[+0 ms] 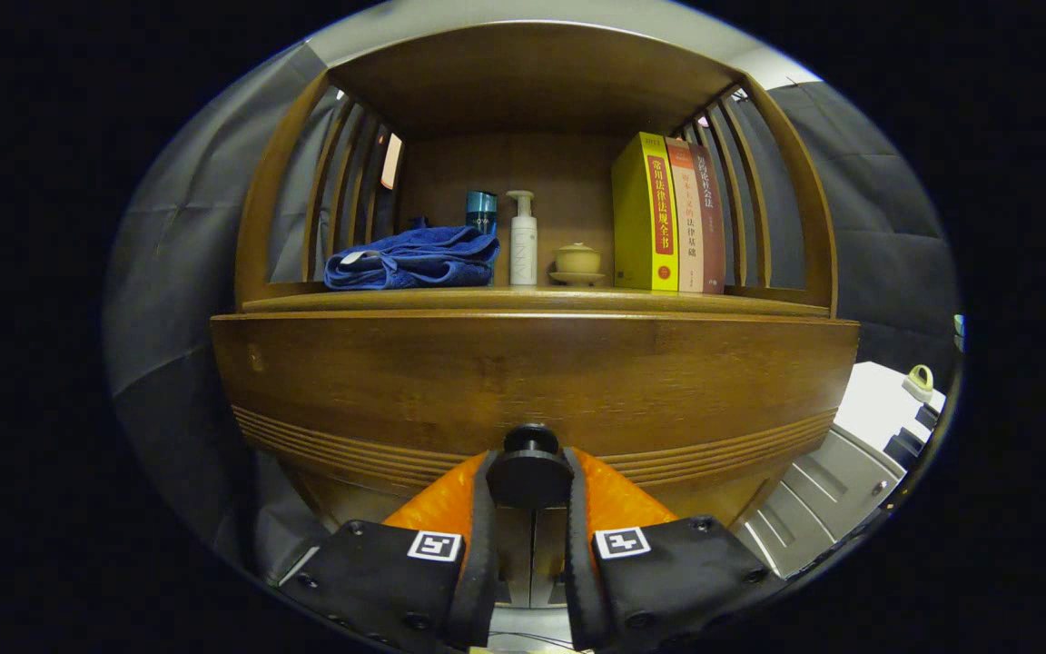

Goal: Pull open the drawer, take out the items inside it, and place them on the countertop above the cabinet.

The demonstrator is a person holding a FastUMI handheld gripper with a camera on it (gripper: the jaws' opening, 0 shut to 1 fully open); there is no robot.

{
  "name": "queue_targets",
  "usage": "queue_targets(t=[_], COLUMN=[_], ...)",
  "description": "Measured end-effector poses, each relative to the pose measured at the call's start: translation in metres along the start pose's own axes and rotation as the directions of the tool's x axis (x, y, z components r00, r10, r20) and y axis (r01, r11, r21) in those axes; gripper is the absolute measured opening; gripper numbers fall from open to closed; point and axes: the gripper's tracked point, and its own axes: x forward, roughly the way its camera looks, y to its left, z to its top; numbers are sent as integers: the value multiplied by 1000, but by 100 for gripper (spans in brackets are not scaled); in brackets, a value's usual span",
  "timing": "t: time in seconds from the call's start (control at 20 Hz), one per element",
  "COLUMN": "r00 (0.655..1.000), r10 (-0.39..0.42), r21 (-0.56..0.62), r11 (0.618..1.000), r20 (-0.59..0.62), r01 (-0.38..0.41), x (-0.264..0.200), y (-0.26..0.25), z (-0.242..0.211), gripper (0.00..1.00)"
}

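A: Biggest first: cabinet [532, 227], open shelf on top. Drawer front [532, 381] below it looks shut, no gap at its top edge.

B: Gripper?

A: Gripper [530, 481] is narrowed around the drawer knob [530, 472], a finger [484, 527] on each side. Looks clamped on it; contact seems to be on both sides.

B: Pull advice?

A: Straight back, level, along the drawer's travel. Keep the squeeze behind the knob's wide head so it can't slip off. Slow start in case it sticks. Contents are hidden.

B: Landing spot?

A: Countertop [759, 304]. Blue towel [414, 259] on its left, then a teal jar [481, 211], pump bottle [523, 238], small lidded cup [577, 262], three books [668, 216] on the right. Free strip along the front edge.

B: Writing?

A: Chinese titles on the book spines, too small to read reliably. Bottle lettering unreadable.
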Motion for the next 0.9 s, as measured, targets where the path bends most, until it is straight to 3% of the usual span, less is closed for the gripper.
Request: queue_targets(t=[0.65, 0.9], r00=[999, 999], r10=[6, -13], r21=[0, -3], r11=[1000, 1000], r20=[-36, -36], r01=[-6, 13], x=[-97, -127], y=[1, 0], z=[-23, -36], gripper=[40, 34])
